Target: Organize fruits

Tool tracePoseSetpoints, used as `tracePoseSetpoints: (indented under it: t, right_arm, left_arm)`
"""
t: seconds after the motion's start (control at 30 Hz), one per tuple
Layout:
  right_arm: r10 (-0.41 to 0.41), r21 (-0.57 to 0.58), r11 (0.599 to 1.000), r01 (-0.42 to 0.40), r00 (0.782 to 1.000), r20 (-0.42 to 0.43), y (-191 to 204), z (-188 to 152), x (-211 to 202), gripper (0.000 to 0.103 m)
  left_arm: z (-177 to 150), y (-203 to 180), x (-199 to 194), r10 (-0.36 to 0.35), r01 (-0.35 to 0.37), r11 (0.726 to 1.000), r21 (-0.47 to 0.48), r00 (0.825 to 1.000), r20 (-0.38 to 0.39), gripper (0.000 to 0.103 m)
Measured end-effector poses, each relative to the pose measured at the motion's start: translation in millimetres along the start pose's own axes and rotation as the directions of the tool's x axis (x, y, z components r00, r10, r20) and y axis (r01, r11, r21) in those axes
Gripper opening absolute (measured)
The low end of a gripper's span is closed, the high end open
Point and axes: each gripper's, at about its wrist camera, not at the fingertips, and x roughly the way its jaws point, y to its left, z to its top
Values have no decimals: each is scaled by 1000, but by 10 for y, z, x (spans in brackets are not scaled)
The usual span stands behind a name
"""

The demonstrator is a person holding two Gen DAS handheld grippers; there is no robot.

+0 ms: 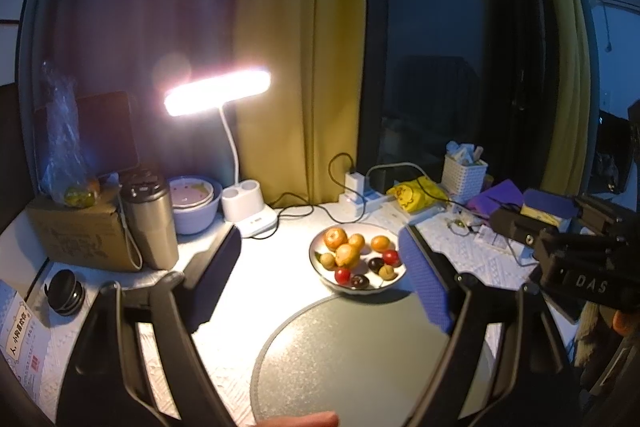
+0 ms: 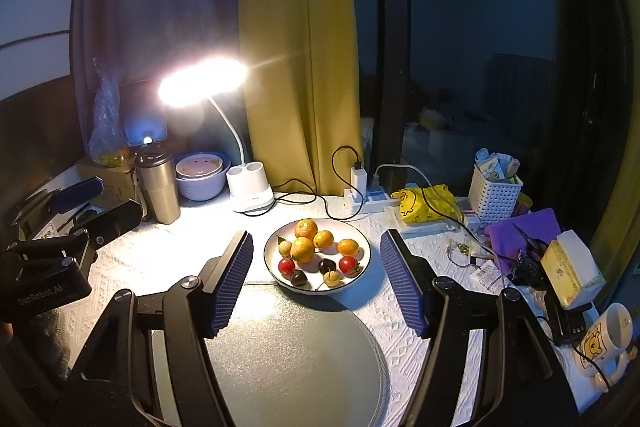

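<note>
A white plate (image 2: 362, 245) holds several fruits: oranges (image 2: 303, 249), red cherry tomatoes (image 2: 287, 266), dark plums (image 2: 327, 265) and pale longans (image 2: 285, 247). It also shows in the left wrist view (image 1: 320, 247). A large grey round plate (image 2: 296, 359) lies in front of it, bare. My right gripper (image 2: 316, 283) is open and empty, hovering above the near edge of the fruit plate. My left gripper (image 1: 316, 283) is open and empty, to the left of and back from the fruit plate. The right gripper shows at the right of the left wrist view (image 1: 560, 227).
A lit desk lamp (image 2: 202, 81) stands behind, with a steel tumbler (image 2: 158, 187), bowls (image 2: 202, 177) and a cardboard box (image 1: 80, 231) at the left. A power strip (image 2: 368, 201), yellow pouch (image 2: 424, 205), white basket (image 2: 494, 193), purple cloth, tissue box (image 2: 572, 273) and mug (image 2: 604, 341) crowd the right.
</note>
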Motion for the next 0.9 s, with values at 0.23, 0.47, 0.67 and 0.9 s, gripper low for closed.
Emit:
tracePoseSetpoints:
  t: [0.23,0.47,0.67,0.9]
  right_arm:
    - [-1,1,1000,1,1000,-1,-4,0,16,69]
    - [0,1,1000,0,1000,-2,-23,-7,47,69]
    - [-2,2,1000,2,1000,-2,-12,-4,38,69]
    - [-2,0,1000,2,1000,-3,-14,-3,50,69]
  left_arm:
    - [-14,12,27,-2,2,1000,-4,1000,-5,82]
    - [-12,22,41,-3,3,1000,-6,1000,-5,82]
    - [-7,25,44,-3,3,1000,-5,1000,-6,82]
    - [-3,35,68,-5,5,1000,-8,1000,-5,82]
